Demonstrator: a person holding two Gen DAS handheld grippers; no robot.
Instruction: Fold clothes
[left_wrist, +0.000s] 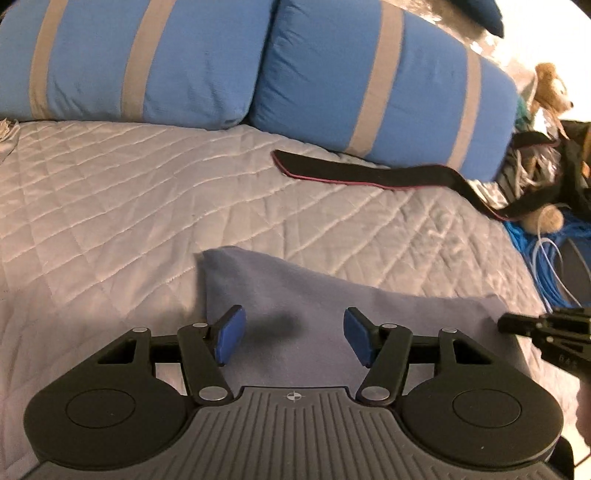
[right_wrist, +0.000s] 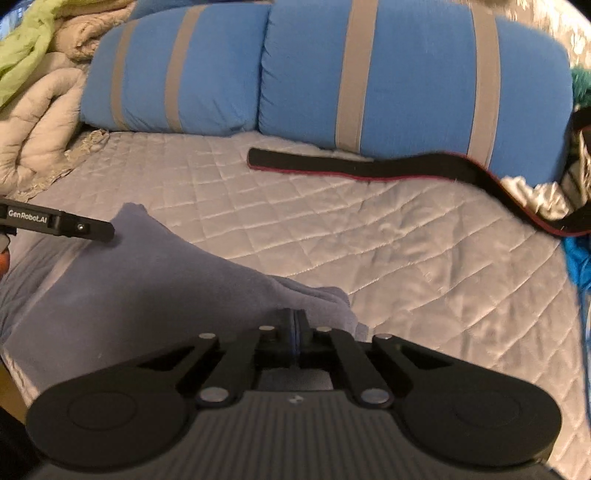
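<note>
Now we pinch the grey-blue garment (right_wrist: 147, 280) edge with our right gripper (right_wrist: 295, 325) fully closed; our left gripper (left_wrist: 293, 336) gapes empty above it. Next, carry that edge toward 11 o'clock.

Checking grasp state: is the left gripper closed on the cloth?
No, the left gripper is open, its blue pads spread wide apart above the grey cloth.
</note>
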